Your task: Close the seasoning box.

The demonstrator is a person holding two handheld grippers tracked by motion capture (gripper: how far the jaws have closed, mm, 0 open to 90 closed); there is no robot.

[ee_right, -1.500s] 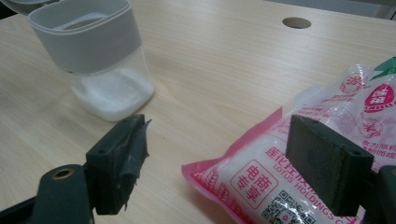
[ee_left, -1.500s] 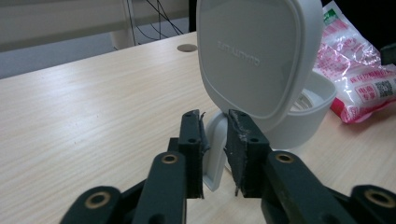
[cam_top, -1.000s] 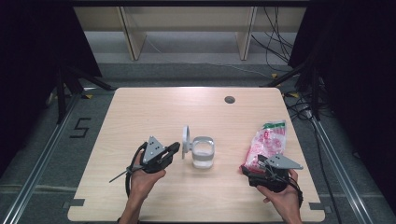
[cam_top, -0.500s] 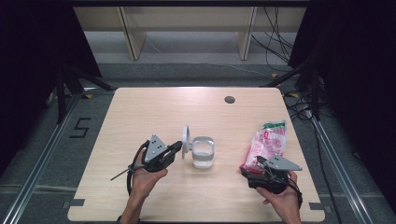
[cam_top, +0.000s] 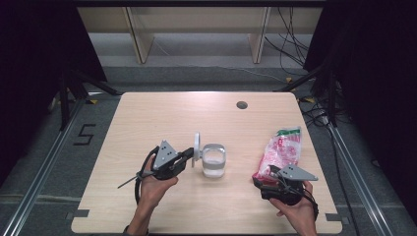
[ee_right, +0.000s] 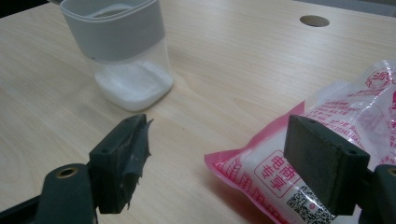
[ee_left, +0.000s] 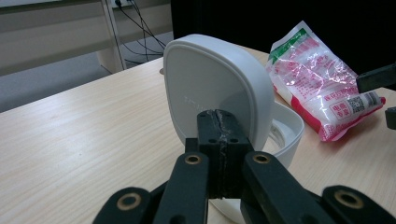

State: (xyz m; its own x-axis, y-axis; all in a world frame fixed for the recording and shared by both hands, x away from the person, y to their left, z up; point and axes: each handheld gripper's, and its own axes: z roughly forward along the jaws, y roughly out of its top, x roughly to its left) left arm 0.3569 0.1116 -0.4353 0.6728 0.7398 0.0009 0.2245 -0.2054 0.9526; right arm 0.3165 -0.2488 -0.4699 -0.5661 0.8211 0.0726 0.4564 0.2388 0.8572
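The left gripper (ee_left: 219, 140) pinched the smooth, rounded white lid (ee_left: 212, 88) of the clear plastic container (ee_right: 126, 56). The right gripper (ee_right: 219, 158) stood spread wide beside the glossy, crinkled pink bag (ee_right: 336, 144).

A lab recording bay is indicated: wooden table (cam_top: 162, 118) enclosed by black curtains (cam_top: 44, 44), floor rails (cam_top: 42, 162) at 9 o'clock, loose cables (cam_top: 295, 37) at 1 o'clock.
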